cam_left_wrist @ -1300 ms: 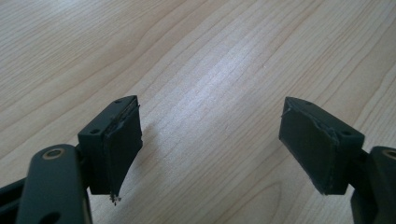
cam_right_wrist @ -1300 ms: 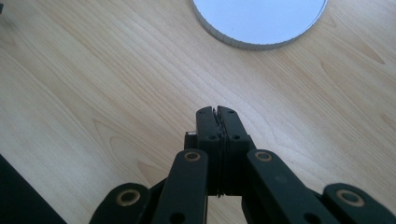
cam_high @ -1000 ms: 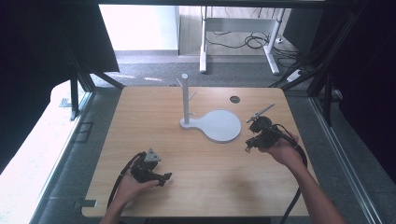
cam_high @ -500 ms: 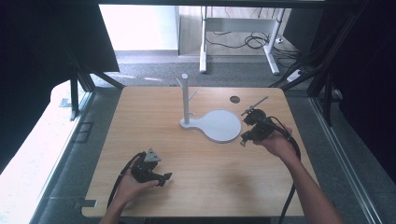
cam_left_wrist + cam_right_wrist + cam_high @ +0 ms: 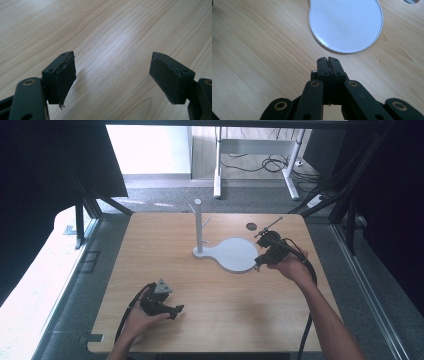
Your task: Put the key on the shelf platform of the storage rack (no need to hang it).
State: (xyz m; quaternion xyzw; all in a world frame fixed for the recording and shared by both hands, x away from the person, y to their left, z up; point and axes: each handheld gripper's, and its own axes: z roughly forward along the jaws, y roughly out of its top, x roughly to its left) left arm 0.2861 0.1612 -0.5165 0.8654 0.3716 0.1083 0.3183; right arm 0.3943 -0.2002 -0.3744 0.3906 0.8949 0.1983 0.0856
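Desk (image 5: 215,320): pale wood grain, bare across most of its top, a small dark round hole (image 5: 251,226) near the far edge. Grey floor around it; white table legs and loose cables beyond. White stand (image 5: 235,254) right of centre: flat round base, upright post (image 5: 198,226) at its left end with short pegs. Right gripper (image 5: 328,59) just beside the disc's right rim, apart from it, jaws pressed together, nothing between. Left gripper (image 5: 112,75) low over bare wood near the front left, jaws wide, empty.
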